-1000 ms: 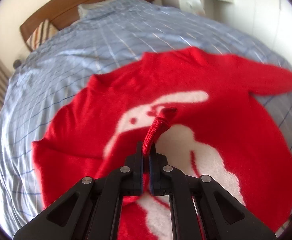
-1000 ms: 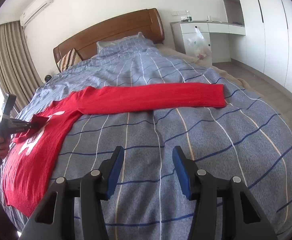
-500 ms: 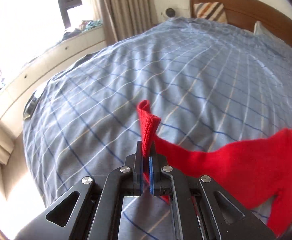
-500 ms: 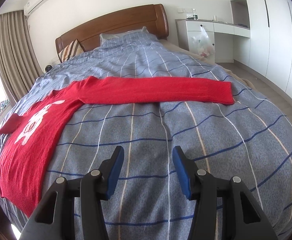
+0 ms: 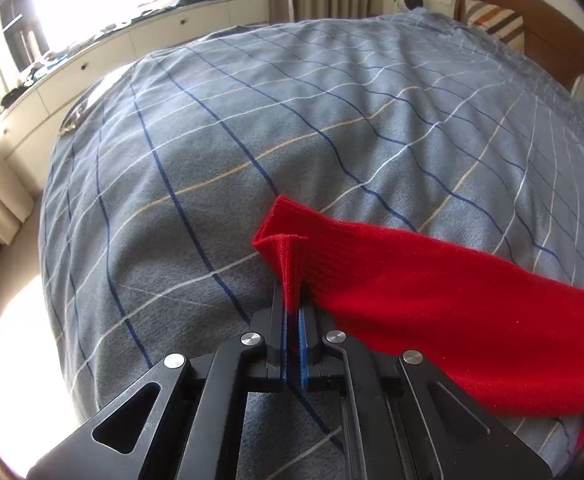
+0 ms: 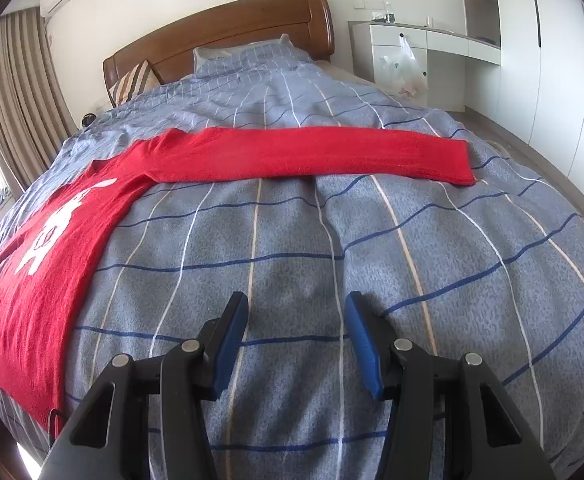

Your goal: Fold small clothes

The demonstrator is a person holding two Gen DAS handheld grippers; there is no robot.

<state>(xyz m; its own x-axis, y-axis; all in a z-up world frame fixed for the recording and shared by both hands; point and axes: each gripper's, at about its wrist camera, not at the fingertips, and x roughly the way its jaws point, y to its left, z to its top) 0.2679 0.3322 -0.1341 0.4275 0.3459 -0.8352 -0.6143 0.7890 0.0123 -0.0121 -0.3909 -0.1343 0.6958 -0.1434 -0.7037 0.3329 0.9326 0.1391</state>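
Observation:
A red knit sweater [image 6: 51, 256] with a white figure on its front lies flat on the bed. One sleeve [image 6: 312, 154] stretches straight across the bed to the right. My left gripper [image 5: 292, 304] is shut on the cuff of the other sleeve [image 5: 412, 288] and holds it just above the cover, stretched out to the left. My right gripper [image 6: 298, 344] is open and empty, low over the bare cover, short of the outstretched sleeve.
The bed has a grey-blue checked cover [image 6: 332, 260], a wooden headboard [image 6: 227, 32] and pillows. A window bench [image 5: 91, 52] with small items runs along the left. A white desk and wardrobes [image 6: 472, 60] stand at the right.
My left gripper has carried the sleeve cuff from over the sweater's front out to the left and lowered it toward the cover. My right gripper has stayed open, drifting slightly.

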